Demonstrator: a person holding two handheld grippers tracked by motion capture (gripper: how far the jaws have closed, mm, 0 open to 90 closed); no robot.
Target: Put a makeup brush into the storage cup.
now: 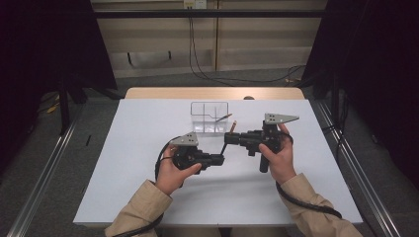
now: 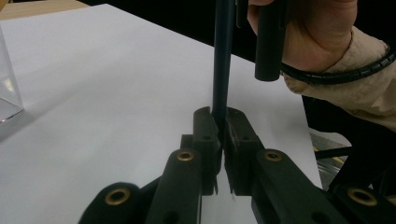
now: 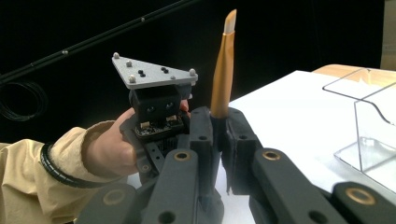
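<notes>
We have a slim brush clamped at both ends above the white counter. Our left gripper is closed on its dark lower handle, and our right gripper is closed higher up, on the golden part below the pale slanted tip. The brush's long axis runs nearly upright between the two grippers, leaning slightly toward the clear divided box that stands just beyond it. Our right gripper is the nearer to that box. The handle is dark and thin, turning copper toward the bristles. A second slim item seems to lean in the box, though it is too small to identify.
</notes>
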